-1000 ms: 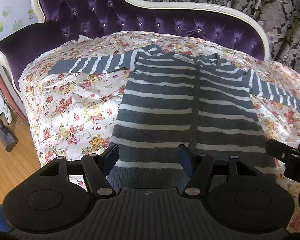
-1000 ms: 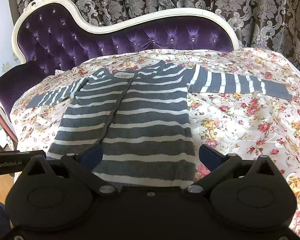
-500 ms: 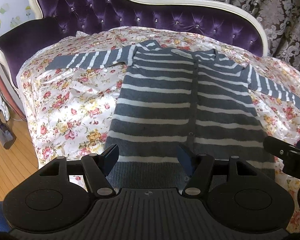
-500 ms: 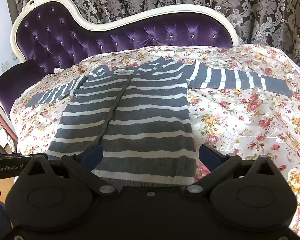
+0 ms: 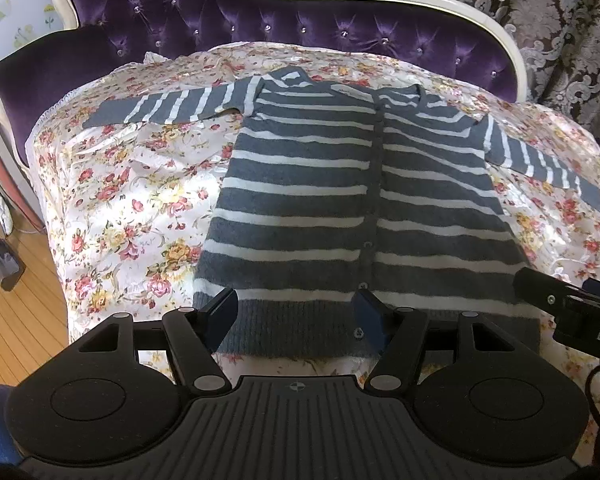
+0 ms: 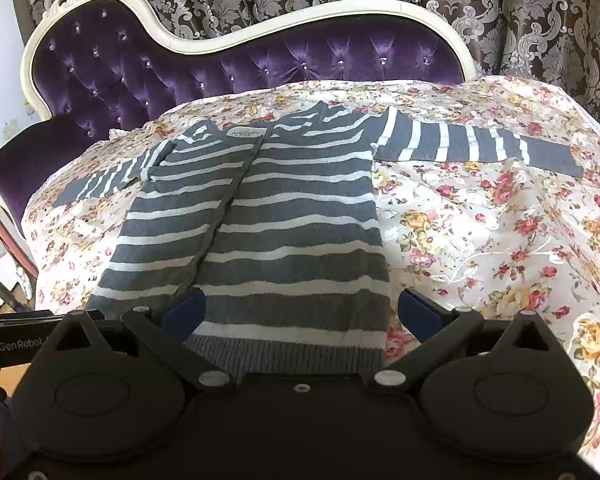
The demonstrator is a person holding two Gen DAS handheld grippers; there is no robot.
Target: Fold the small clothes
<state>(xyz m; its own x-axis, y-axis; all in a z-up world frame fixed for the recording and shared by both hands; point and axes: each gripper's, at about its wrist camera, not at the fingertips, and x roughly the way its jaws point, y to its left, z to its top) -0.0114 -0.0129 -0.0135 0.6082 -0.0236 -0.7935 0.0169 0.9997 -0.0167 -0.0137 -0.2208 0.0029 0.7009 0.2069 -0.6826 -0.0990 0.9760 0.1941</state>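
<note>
A grey cardigan with white stripes (image 5: 340, 200) lies flat and buttoned on a floral cloth, both sleeves spread out sideways. It also shows in the right wrist view (image 6: 276, 216). My left gripper (image 5: 296, 312) is open and empty, hovering over the left part of the hem. My right gripper (image 6: 302, 310) is open and empty, hovering over the right part of the hem. The right gripper's body shows at the right edge of the left wrist view (image 5: 572, 308).
The floral cloth (image 5: 132, 208) covers the seat of a purple tufted sofa (image 6: 220, 64) with a white frame. Patterned curtains (image 6: 500, 12) hang behind. Wooden floor (image 5: 16, 320) lies to the left, below the seat's edge.
Both grippers have drawn back slightly toward me and risen a little, so more of the cardigan's hem shows. The cardigan has not moved. Both jaws stay open.
</note>
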